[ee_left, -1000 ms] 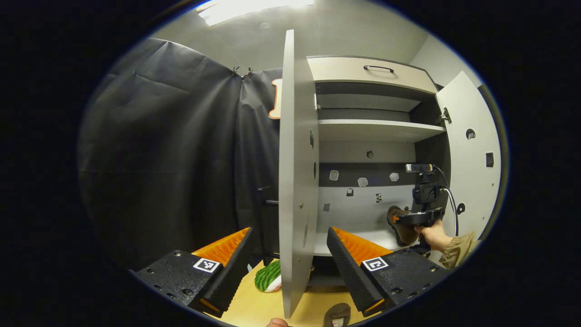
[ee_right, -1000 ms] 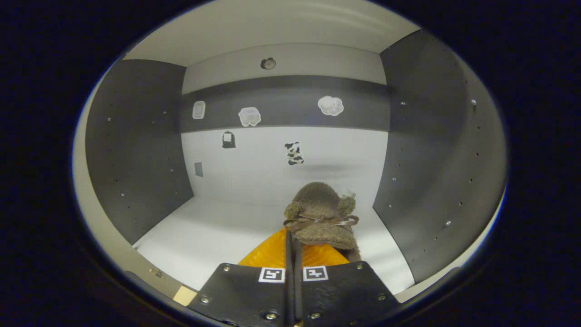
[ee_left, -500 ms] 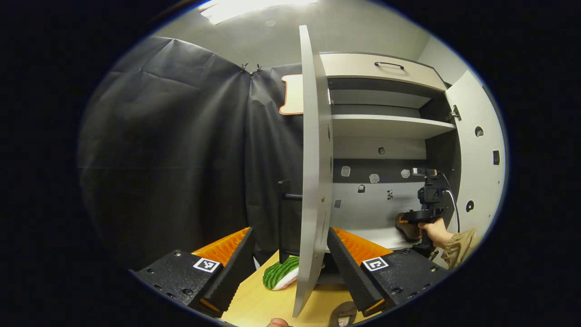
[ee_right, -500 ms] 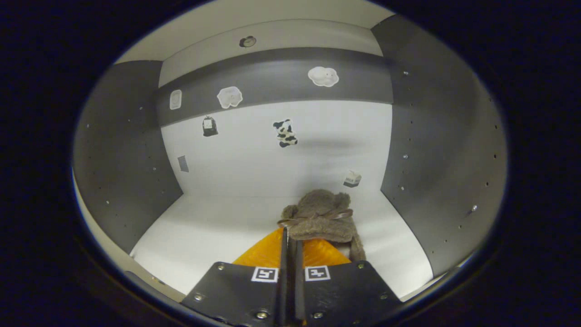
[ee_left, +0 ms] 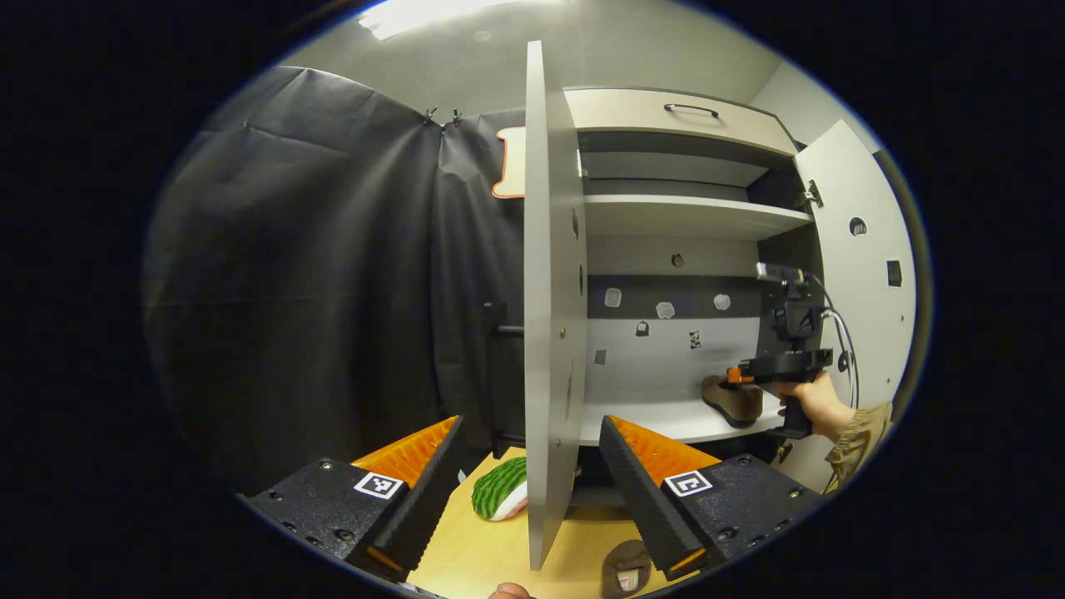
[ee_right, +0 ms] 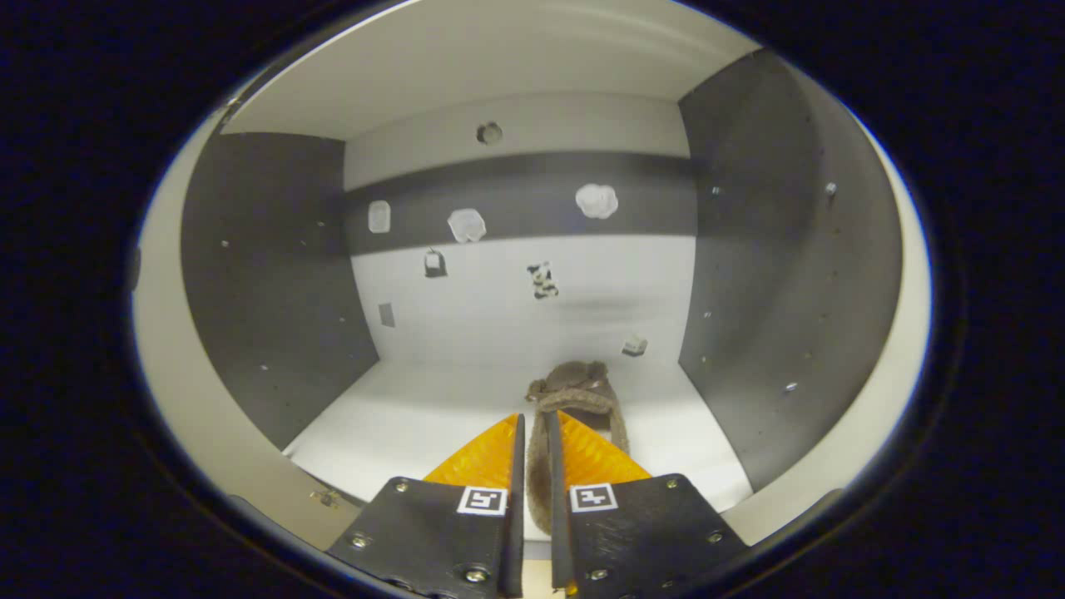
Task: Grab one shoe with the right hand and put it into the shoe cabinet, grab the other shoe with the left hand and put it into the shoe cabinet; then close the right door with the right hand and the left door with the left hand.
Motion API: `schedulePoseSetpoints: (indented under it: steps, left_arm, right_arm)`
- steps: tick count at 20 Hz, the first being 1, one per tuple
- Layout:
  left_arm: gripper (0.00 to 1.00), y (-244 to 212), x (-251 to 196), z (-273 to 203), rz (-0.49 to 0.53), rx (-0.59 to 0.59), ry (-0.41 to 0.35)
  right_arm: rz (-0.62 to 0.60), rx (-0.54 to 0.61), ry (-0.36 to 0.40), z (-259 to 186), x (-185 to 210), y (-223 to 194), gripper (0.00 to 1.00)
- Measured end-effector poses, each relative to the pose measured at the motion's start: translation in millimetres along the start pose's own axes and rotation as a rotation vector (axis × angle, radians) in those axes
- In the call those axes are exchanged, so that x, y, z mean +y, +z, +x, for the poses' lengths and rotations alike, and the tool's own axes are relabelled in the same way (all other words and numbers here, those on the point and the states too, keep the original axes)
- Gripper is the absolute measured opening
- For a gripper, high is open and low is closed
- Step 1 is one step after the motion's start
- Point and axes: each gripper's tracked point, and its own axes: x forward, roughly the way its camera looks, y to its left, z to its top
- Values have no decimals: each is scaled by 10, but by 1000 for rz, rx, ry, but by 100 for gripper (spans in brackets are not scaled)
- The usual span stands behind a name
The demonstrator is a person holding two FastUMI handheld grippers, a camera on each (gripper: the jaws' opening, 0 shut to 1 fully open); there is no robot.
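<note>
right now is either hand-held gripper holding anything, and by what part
The right hand-held gripper looks barely parted, with the brown shoe lying on the shelf; a grip cannot be told. The left hand-held gripper holds nothing.

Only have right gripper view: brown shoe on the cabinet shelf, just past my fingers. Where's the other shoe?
Observer: Not in the cabinet yet. The second shoe lies on the wooden surface in front of it, by the left gripper.
Operator: Left gripper holding anything?
Observer: No. Its fingers are wide open and empty, with the open left door edge-on between them, farther off.
</note>
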Motion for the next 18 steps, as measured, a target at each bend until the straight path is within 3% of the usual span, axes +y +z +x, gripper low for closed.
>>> schedulePoseSetpoints:
  steps: [8, 11, 12, 13, 18]
  left_arm:
    - [99, -877, -247, -359, -2, 201, -98]
    - [99, -1419, -324, -501, 18, 324, -130]
    - [99, -1601, -372, -540, 18, 373, -143]
    - [99, -1802, -425, -588, 17, 425, -159]
    - [100, -2832, -843, -657, -1, 648, -266]
  right_arm:
    - [-11, -192, 19, -1143, 26, 591, 13]
    - [-18, -210, 19, -1420, -40, 643, 13]
    - [-21, -217, 15, -1494, -77, 667, 9]
    - [-24, -224, 13, -1573, -107, 692, 13]
    - [-21, -239, 33, -1949, -102, 784, 13]
